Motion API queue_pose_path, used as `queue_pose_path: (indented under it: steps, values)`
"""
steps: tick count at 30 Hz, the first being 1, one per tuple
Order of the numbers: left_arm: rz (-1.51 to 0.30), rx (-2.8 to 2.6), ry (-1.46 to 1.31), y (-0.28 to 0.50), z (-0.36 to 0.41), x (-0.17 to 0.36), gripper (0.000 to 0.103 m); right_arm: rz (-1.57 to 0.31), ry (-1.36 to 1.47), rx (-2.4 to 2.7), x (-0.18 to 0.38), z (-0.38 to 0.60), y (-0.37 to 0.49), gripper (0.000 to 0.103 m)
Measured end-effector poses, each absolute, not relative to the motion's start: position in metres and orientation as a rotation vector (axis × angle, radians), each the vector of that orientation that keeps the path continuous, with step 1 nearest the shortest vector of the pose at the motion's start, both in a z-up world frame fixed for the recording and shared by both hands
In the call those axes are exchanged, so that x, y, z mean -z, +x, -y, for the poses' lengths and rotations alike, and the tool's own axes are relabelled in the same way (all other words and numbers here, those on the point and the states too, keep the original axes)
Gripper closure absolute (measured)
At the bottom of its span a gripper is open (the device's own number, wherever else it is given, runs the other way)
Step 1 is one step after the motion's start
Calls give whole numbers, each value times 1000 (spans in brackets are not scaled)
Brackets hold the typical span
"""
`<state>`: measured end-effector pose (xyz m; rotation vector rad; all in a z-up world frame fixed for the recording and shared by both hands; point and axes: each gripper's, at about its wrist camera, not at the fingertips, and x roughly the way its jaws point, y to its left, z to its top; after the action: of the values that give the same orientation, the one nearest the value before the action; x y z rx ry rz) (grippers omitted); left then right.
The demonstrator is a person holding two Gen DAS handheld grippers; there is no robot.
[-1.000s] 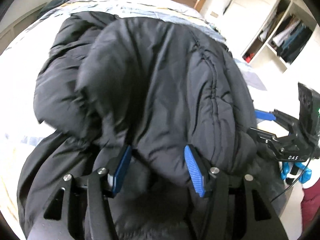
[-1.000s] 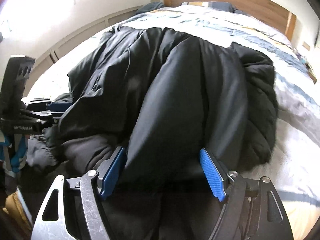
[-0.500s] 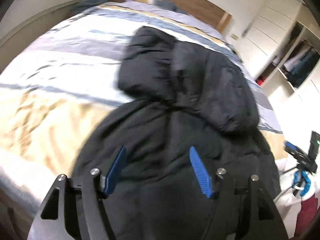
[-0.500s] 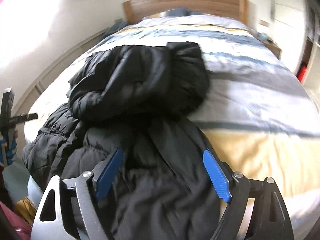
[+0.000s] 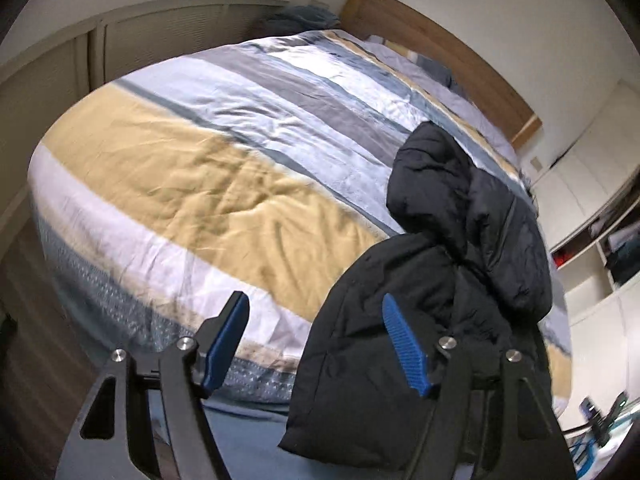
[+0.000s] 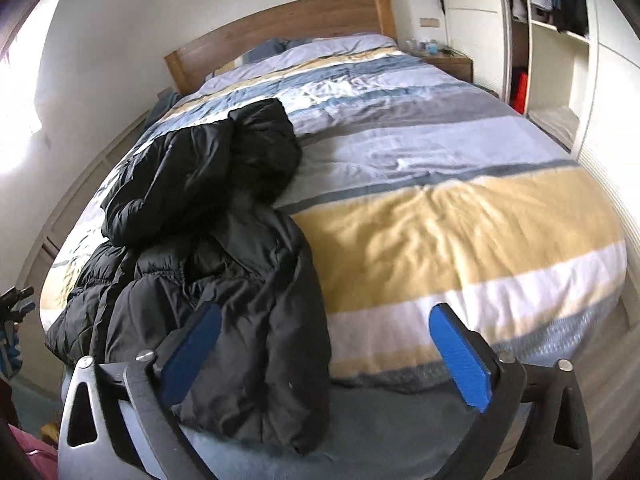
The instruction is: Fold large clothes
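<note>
A black puffer jacket [image 5: 460,280] lies bunched on the striped bed, its top part folded back over its lower part, and its hem hangs over the foot edge. In the left wrist view it is at the right. My left gripper [image 5: 316,344] hovers off the foot of the bed with its jaws opening. The jacket's edge shows behind the right pad, but no pad presses on it. In the right wrist view the jacket [image 6: 208,240] is at the left. My right gripper [image 6: 326,352] stands wide, its jaws still opening, with the hem below its left pad and untouched.
The bed's striped duvet [image 6: 440,220] stretches to a wooden headboard [image 6: 280,28]. A nightstand [image 6: 448,62] and a white wardrobe with open shelves [image 6: 552,60] stand on one side. Panelled low cabinets [image 5: 60,60] run along the other side. Wood floor [image 5: 24,320] shows beside the bed's foot.
Both grippers had the jacket's fold between their pads a second ago. They have let go, drawn back toward the foot of the bed and swung apart. The jacket rests on the bed.
</note>
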<state>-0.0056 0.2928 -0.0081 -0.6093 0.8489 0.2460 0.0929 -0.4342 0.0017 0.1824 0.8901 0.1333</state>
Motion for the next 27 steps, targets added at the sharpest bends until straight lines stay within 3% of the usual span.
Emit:
queue_pose_path:
  steps: [27]
  values:
    - [-994,168,-1094,0,-250,142,35,-1222,569,-345,129,397,118,0]
